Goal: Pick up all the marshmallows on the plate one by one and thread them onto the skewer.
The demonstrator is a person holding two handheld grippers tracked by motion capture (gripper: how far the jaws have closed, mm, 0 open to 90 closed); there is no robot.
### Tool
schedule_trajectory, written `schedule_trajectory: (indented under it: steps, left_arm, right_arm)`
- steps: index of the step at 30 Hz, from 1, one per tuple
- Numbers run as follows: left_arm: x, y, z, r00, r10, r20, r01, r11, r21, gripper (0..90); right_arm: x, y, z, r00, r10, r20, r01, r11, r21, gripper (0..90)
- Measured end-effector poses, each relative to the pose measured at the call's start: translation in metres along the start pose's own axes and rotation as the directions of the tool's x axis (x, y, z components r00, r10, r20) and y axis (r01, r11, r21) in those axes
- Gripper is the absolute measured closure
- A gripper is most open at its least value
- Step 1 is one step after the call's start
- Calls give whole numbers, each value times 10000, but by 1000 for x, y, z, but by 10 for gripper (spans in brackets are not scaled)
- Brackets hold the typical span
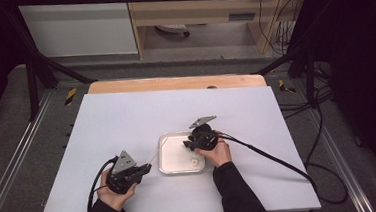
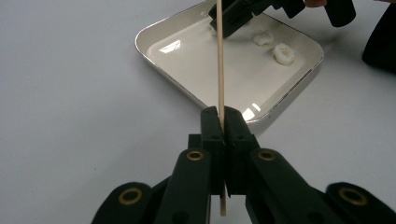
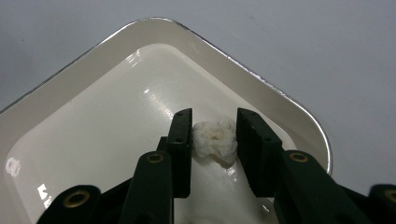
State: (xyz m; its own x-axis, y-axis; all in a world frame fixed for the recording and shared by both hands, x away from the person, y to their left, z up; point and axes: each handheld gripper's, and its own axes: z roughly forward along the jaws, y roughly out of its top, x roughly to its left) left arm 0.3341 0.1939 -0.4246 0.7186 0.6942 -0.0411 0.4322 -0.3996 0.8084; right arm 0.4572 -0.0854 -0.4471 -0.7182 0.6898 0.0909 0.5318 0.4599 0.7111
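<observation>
Tongs first: my left tongs (image 2: 222, 122) are pressed together on a thin wooden skewer (image 2: 220, 56), pinching it near its lower end. It's pale, straight and bare, and it runs up from the jaws toward the tray (image 2: 154, 32), its far end over the tray's near corner in the left gripper view. From the high view the left tongs (image 1: 143, 169) sit low on the white bench (image 1: 126, 115), just left of the tray (image 1: 166, 168), and the skewer (image 1: 155, 154) shows as a faint thin line slanting up to the tray's rim.

Right tongs (image 3: 214, 135) are down inside the tray (image 3: 154, 25), jaws either side of a small white lumpy piece (image 3: 215, 140). It's puffy, irregular, with a slight dimple in the middle, like a bit of marshmallow or dough. Left jaw looks in contact; on the other side a sliver of gap may remain, so I can't tell if the pinch is firm. High view puts the right tongs (image 1: 191, 145) over the tray's upper right part.

Two more white lumps (image 2: 275, 46) of the same look lie on the tray floor beside the right tongs (image 2: 229, 21) in the left gripper view. Tray is glossy cream-white, squarish with rounded corners.
</observation>
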Motion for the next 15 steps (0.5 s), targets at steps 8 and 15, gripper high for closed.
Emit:
schedule_trajectory:
  steps: [8,15]
  left_arm:
    - [0,0,-1,10000,-29,-32,29,9999,-148,884]
    - [-3,0,-1,10000,-36,-27,35,9997,-237,884]
  right_arm:
    - [4,5,-17,9992,126,-371,-144,9987,-491,694]
    - [9,10,-44,9968,195,-774,-287,9924,-1196,698]
